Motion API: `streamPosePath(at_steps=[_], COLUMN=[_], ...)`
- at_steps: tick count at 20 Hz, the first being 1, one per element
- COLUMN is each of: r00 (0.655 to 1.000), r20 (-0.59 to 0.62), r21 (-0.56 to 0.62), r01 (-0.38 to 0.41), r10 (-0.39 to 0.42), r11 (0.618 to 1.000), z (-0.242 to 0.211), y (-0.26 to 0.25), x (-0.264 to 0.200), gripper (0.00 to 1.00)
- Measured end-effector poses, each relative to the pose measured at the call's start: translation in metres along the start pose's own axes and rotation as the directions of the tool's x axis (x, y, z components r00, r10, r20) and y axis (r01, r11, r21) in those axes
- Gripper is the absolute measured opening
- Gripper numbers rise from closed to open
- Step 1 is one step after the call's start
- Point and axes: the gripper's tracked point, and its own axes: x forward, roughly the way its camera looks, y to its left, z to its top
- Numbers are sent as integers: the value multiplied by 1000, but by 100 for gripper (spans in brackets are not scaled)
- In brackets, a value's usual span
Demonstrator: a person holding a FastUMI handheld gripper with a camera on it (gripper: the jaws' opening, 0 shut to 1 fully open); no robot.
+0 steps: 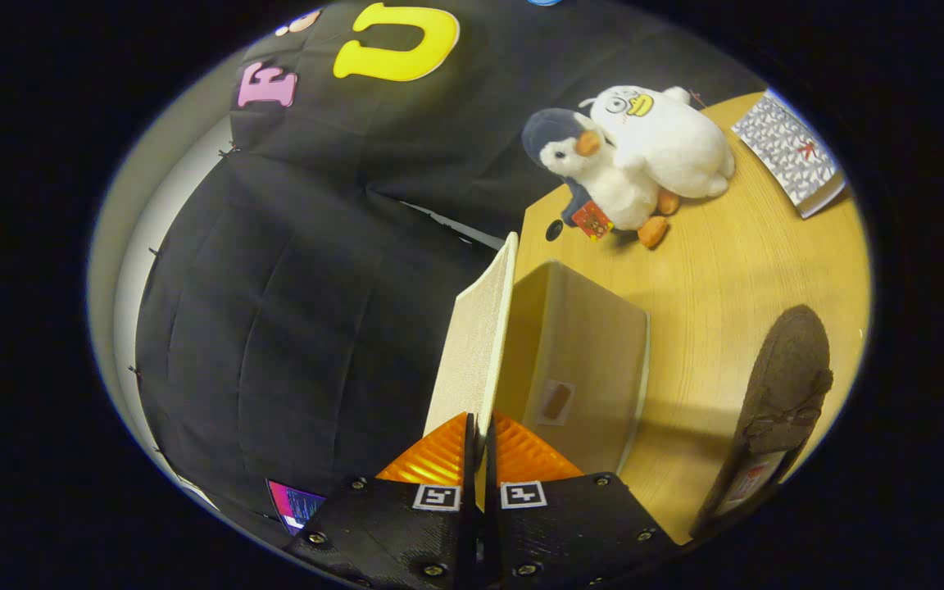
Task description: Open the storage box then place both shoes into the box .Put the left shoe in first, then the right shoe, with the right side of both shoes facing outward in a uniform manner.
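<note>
My tongs (478,430) are pinched narrow on the lid (476,340) of the storage box (583,360), both fingers pressing the thin cream panel from either side near its lower edge, the lid standing nearly on edge and running straight ahead from the fingertips. The box itself, a pale open-topped container with a small slot-shaped handle cutout in its near wall, sits just beside the lid on the right, its interior in view, resting on the wooden table (710,270). To the right of the box, apart from it, I see one dark brown shoe (783,385) lying on the table near its edge, with a bow or tassel on its upper; I cannot tell whether it is the left or the right shoe. Beyond the box, at the far end of the table, two plush toys lean together: a white duck (669,139) and a penguin (595,176) with a dark hood and orange feet. A patterned book (787,152) lies near them, farther to the right.
</note>
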Motion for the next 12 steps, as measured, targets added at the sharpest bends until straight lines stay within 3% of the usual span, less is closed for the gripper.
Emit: streamPosePath(at_steps=[4,6,8,12], r00=[998,987,977,979], r20=[-2,-14,-14,2], r21=[-107,-142,-183,-232], r01=[56,158,208,201], r10=[-56,-161,-214,-206], r11=[993,977,961,952], z=[8,10,12,18], y=[41,48,69,131], x=[1,3,7,34], gripper=[4,4,4,4])
